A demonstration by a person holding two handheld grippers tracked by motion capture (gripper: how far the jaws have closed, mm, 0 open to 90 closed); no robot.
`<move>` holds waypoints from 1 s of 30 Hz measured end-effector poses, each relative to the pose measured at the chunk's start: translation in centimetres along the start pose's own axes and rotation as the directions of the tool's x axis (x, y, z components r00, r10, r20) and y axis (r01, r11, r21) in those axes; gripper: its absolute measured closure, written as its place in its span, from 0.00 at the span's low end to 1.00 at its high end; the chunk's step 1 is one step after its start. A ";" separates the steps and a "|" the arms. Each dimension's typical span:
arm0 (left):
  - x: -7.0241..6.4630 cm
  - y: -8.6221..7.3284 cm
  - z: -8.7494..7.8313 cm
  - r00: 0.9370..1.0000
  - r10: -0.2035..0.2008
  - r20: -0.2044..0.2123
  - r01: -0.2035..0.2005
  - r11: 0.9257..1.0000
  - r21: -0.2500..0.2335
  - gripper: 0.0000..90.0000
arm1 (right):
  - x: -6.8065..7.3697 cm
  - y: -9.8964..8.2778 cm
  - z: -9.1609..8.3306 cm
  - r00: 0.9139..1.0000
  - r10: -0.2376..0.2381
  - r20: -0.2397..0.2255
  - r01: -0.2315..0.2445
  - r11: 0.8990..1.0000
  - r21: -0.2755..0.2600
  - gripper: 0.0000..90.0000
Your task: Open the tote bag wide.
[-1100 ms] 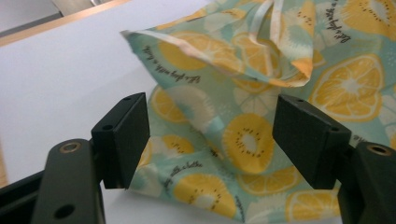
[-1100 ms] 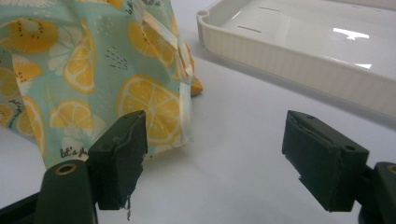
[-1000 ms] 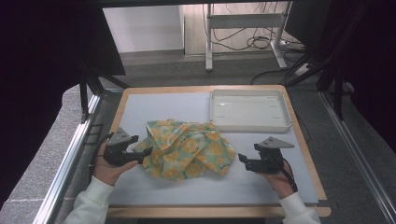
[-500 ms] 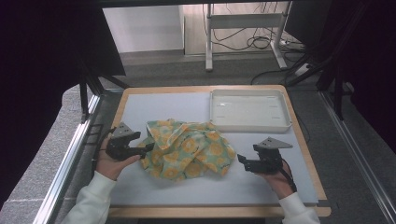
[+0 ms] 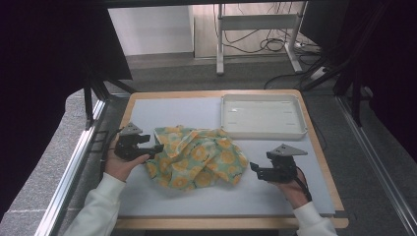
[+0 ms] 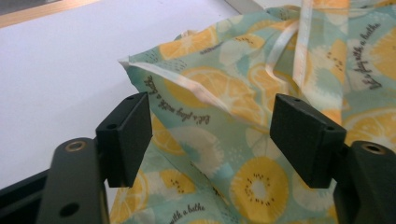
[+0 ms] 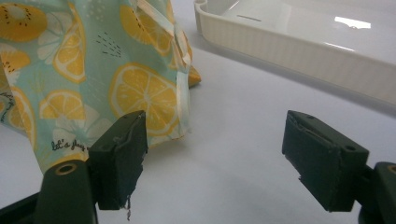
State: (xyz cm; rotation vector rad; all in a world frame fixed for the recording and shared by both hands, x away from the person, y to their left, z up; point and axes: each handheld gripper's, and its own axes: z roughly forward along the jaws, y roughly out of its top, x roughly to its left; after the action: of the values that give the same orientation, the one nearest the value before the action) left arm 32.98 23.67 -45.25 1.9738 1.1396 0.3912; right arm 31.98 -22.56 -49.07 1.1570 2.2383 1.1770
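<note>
We see the crumpled lemon-print cloth [image 5: 196, 157] lying between both grippers, long axis running from left gripper [image 5: 156, 147] toward right gripper [image 5: 253, 168]. Left jaws just closing, still apart, cloth edge between them unpinched. Right jaws released, beside cloth. White tray [image 5: 262, 130] beyond.

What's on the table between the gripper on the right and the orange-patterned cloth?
Nothing. In the high view, only bare white table separates the right gripper from the cloth. The right gripper view shows the same bare stretch, jaws open.
</note>
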 end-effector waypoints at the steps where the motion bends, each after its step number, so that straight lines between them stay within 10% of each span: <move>1: 0.0 0.1 0.2 1.000 -0.004 0.002 0.004 1.000 0.003 0.38 | 0.0 0.0 0.1 1.000 -0.002 0.001 0.002 1.000 0.001 0.25; 11: 0.4 0.9 2.4 0.994 -0.066 0.085 0.062 0.997 0.050 0.63 | 0.1 0.0 0.1 1.000 -0.006 0.008 0.006 1.000 0.003 0.25; 19: 0.1 0.8 3.0 0.992 -0.037 0.122 0.031 0.998 0.052 0.93 | 0.7 0.4 -0.3 0.998 -0.055 0.035 0.056 0.998 -0.017 0.25; 30: 0.5 0.8 1.9 0.983 -0.063 0.169 0.060 0.998 0.023 0.97 | 2.9 4.4 -0.6 0.988 -0.143 -0.051 0.140 0.988 -0.058 0.27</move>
State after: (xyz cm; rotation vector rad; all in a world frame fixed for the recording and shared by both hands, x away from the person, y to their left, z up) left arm 34.88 22.94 -45.85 1.9411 1.0951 0.1766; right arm 32.09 -19.14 -44.97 0.9382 2.2726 1.2178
